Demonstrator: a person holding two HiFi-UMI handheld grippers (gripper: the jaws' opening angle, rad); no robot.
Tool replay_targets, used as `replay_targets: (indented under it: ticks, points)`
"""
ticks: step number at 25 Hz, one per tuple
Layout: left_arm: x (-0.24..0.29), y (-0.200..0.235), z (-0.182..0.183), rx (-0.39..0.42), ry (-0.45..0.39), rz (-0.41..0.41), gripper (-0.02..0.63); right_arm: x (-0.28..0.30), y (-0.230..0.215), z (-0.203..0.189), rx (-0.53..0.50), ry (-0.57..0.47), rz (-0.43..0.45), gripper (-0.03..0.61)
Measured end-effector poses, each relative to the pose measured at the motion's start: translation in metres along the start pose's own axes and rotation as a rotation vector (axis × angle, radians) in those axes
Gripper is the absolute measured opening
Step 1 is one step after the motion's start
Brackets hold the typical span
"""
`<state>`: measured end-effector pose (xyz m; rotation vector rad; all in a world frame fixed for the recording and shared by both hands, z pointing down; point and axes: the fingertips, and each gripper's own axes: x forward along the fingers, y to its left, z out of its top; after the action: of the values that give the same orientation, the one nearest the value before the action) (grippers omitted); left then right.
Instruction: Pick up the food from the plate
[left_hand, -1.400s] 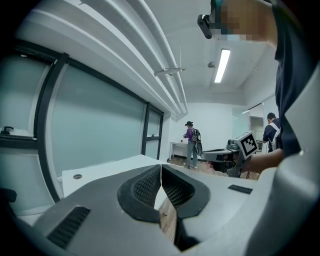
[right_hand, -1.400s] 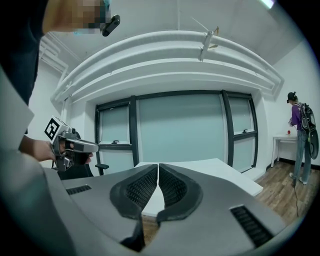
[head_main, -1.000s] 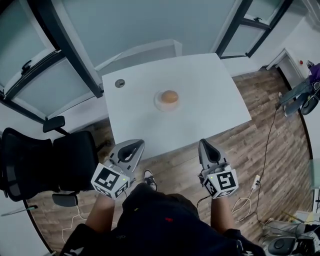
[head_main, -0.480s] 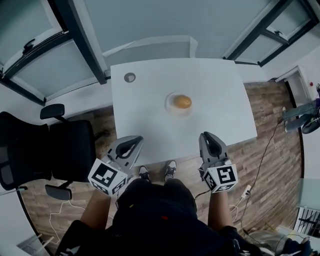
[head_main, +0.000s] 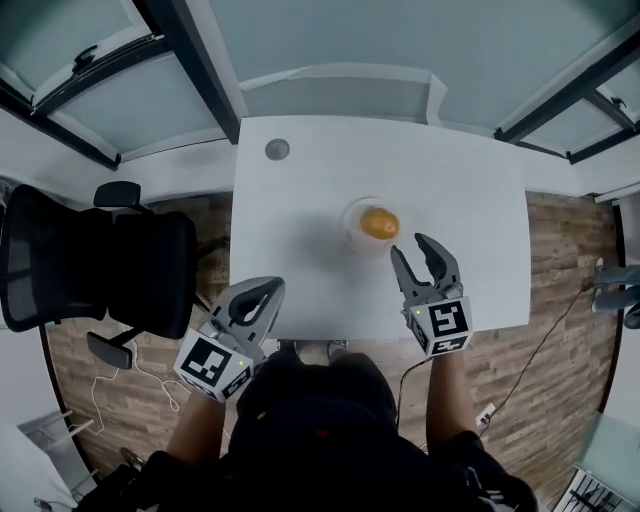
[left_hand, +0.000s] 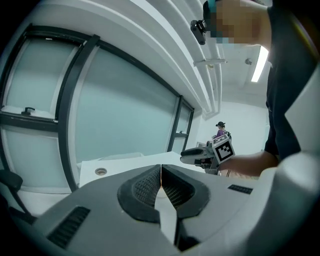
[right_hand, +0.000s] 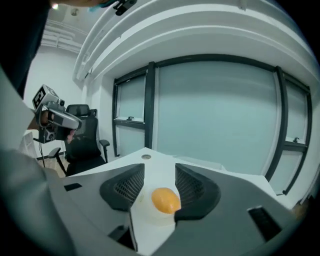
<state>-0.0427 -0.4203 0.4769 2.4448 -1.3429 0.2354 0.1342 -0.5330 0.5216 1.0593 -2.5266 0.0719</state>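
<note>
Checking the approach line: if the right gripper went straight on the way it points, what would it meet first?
Most likely the orange food on the white plate: it sits ahead, framed by the opening jaws of the right gripper, with nothing between them yet. It lies nearer the right jaw, and depth is unclear.

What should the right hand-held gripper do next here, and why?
Probably ease the right hand-held gripper forward until its jaws straddle the orange food on the plate. The jaws are opening with nothing between them, the food lies just ahead in line with the gap, and the head view shows the gripper short of the plate.
</note>
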Motion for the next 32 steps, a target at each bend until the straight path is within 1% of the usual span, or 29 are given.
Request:
replay_targets:
  ticks: [3, 5, 7, 9, 13, 15, 18, 20, 22, 27, 30, 32]
  points:
    - [0.018, 0.004, -0.009, -0.021, 0.030, 0.051, 0.023, 0.041, -0.012, -0.032, -0.063, 0.084, 0.085, 0.256]
    - [0.023, 0.005, -0.017, -0.038, 0.060, 0.086, 0.023, 0.066, -0.011, -0.059, -0.095, 0.160, 0.160, 0.311]
    - [0.025, 0.008, -0.025, -0.058, 0.090, 0.117, 0.023, 0.087, -0.009, -0.084, -0.126, 0.229, 0.224, 0.348]
    - [0.026, 0.012, -0.032, -0.073, 0.108, 0.143, 0.023, 0.104, -0.010, -0.103, -0.166, 0.280, 0.260, 0.359]
    - [0.022, 0.021, -0.042, -0.096, 0.118, 0.187, 0.023, 0.130, -0.006, -0.132, -0.238, 0.365, 0.341, 0.368]
    - [0.019, 0.023, -0.048, -0.103, 0.126, 0.200, 0.023, 0.140, -0.006, -0.144, -0.270, 0.393, 0.365, 0.373]
    - [0.012, 0.024, -0.054, -0.118, 0.132, 0.215, 0.023, 0.147, -0.006, -0.155, -0.287, 0.423, 0.380, 0.373]
    - [0.007, 0.026, -0.054, -0.123, 0.125, 0.224, 0.023, 0.148, -0.005, -0.153, -0.295, 0.419, 0.373, 0.371]
    - [0.003, 0.029, -0.049, -0.121, 0.106, 0.222, 0.023, 0.145, -0.002, -0.142, -0.285, 0.387, 0.357, 0.371]
    - [-0.004, 0.025, -0.027, -0.088, 0.055, 0.184, 0.023, 0.115, 0.010, -0.087, -0.235, 0.262, 0.309, 0.371]
    - [-0.008, 0.018, -0.007, -0.056, 0.020, 0.142, 0.023, 0.089, 0.019, -0.054, -0.213, 0.191, 0.275, 0.371]
    - [-0.012, 0.013, 0.005, -0.034, -0.001, 0.109, 0.023, 0.070, 0.027, -0.036, -0.178, 0.149, 0.257, 0.371]
